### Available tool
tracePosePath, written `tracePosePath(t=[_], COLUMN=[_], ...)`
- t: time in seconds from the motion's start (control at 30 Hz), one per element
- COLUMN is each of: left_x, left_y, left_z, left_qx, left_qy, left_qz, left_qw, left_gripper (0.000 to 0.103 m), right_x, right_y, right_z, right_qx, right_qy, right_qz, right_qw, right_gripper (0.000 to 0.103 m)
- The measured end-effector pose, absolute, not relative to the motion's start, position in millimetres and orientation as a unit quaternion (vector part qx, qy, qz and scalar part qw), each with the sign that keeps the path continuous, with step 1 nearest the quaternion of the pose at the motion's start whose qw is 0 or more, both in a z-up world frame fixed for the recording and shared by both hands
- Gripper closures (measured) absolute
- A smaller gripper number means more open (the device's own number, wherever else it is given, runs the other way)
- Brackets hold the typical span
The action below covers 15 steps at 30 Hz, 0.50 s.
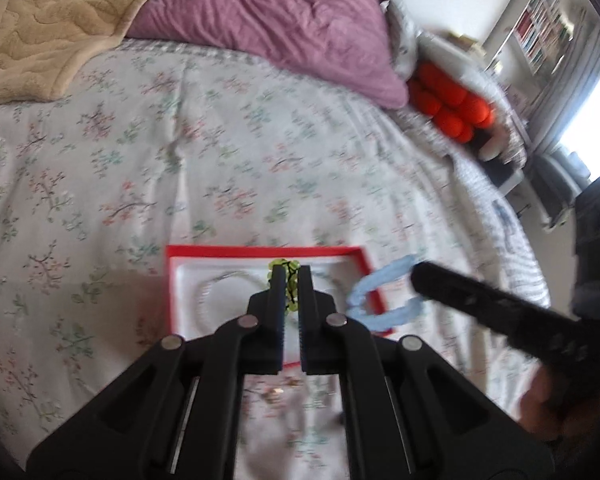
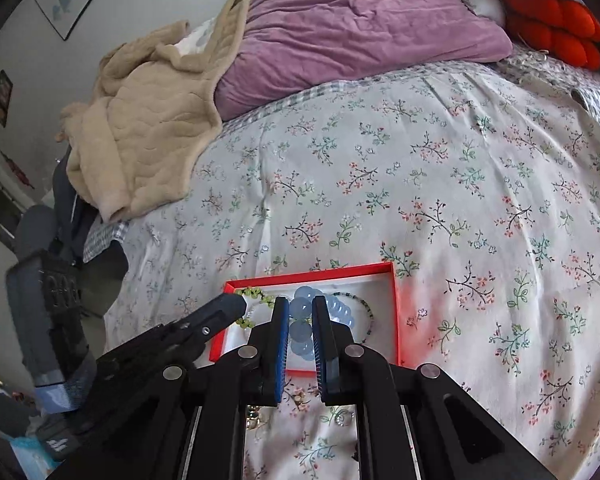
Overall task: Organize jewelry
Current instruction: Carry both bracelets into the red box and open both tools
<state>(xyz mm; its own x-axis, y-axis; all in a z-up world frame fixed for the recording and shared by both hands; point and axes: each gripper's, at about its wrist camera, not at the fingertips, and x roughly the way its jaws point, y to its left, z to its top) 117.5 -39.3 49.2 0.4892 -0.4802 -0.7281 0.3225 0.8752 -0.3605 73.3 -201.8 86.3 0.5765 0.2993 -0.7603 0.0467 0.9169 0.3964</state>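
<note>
The jewelry box (image 2: 394,312) has a red rim and a white interior. The bead bracelet (image 1: 290,292) in the left gripper (image 1: 291,280) is yellow-green. The bead bracelet (image 2: 302,320) in the right gripper (image 2: 301,312) is pale translucent blue. Both grippers are black; the right gripper's finger pads (image 2: 283,344) are blue. The bedsheet (image 2: 420,184) is white with a floral sprig pattern in pink, green and black. The pillow (image 2: 360,28) is mauve. The quilted blanket (image 2: 148,120) is beige. The cushion (image 2: 556,28) is bright orange-red.
</note>
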Motion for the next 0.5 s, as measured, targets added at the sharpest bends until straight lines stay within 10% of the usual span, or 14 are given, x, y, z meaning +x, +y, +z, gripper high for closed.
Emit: tracePosePath(t=[0.5], left_x=[127.4], left_y=[-27.4], left_z=[22.4], left_qx=[-0.022], left_qy=[0.481], left_qz=[-0.167], left_qw=[0.860], left_gripper=[0.097], right_x=[96.2], right_y=[-179.9], right_z=[51.6], right_qx=[0.165], right_qy=[0.495], right_qz=[0.068], right_qw=[0.850], right_gripper=[0.092])
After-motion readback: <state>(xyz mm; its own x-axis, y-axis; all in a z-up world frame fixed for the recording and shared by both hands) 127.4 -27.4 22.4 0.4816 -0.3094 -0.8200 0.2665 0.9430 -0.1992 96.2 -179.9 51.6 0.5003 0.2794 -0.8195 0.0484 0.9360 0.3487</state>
